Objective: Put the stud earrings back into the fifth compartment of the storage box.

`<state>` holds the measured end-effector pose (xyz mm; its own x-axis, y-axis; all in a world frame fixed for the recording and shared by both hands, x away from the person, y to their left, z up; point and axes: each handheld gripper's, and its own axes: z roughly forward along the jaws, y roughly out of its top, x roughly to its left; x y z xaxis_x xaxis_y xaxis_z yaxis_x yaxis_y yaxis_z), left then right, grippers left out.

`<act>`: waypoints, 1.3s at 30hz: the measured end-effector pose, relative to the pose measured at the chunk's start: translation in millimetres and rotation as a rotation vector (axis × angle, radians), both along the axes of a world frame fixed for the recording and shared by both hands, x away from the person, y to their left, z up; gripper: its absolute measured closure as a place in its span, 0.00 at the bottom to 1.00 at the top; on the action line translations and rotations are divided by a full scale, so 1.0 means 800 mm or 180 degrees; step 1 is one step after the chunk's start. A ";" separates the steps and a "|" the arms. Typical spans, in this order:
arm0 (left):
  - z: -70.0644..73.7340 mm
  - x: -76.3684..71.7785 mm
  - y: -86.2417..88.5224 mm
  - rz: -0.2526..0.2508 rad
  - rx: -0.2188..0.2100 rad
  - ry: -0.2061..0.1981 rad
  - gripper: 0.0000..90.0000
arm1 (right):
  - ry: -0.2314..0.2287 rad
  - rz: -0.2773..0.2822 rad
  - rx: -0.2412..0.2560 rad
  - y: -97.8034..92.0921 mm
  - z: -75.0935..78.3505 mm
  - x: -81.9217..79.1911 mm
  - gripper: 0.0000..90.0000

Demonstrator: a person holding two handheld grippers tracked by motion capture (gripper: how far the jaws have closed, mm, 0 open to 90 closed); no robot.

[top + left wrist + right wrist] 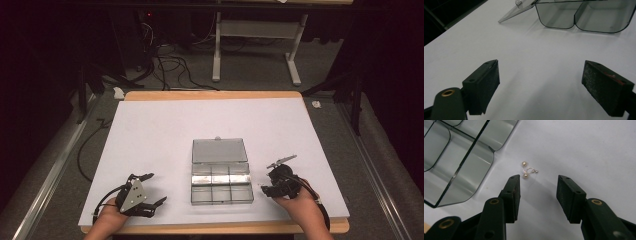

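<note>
A clear plastic compartment box [221, 187] lies open on the white table, its lid [219, 150] flat behind it. In the right gripper view a small pearl earring [527, 171] with a thin wire loop lies on the table just past the box's corner [461, 170]. My right gripper [537, 188] hovers over it, open, jaws on either side and slightly short of the pearls. My right gripper [272, 187] sits at the box's right edge in the high view. My left gripper [150, 192] is open at the front left, with bare table between its jaws [540, 80] and the box [584, 16] ahead.
The white sheet [160, 130] covers most of the wooden table top. The table's front edge [215, 228] runs close under both hands. A white table frame [255, 45] and cables stand on the floor behind.
</note>
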<state>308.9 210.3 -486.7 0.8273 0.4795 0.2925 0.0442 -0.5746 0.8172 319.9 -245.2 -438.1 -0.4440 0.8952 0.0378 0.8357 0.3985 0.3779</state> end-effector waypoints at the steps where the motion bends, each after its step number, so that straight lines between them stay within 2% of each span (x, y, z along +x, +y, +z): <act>1: 0.000 0.000 0.000 -0.0005 -0.0003 -0.0003 0.17 | 0.0029 -0.0002 0.0001 -0.001 0.000 0.000 0.61; 6: 0.000 0.000 0.000 0.0000 -0.0015 0.0003 0.17 | 0.0180 -0.0005 -0.0031 -0.006 0.004 0.003 0.62; 14: 0.000 -0.001 0.000 -0.0007 -0.0011 -0.0014 0.17 | 0.0337 0.0061 -0.0100 -0.006 0.010 0.006 0.62; 19: 0.000 0.000 0.000 -0.0001 -0.0014 -0.0004 0.17 | 0.0412 0.0102 -0.0164 -0.005 0.013 0.008 0.62; 24: 0.000 0.000 0.000 0.0002 -0.0015 -0.0002 0.17 | 0.0550 0.0190 -0.0210 -0.001 0.014 0.012 0.62; 30: 0.000 -0.001 0.000 -0.0004 -0.0012 -0.0010 0.17 | 0.0688 0.0213 -0.0277 0.005 0.014 0.017 0.62; 35: 0.000 -0.001 0.000 -0.0006 -0.0009 -0.0029 0.17 | 0.0736 0.0268 -0.0322 0.013 0.013 0.021 0.62; 39: 0.000 -0.001 0.000 -0.0001 -0.0007 -0.0009 0.17 | 0.0718 0.0364 -0.0362 0.018 0.014 0.026 0.64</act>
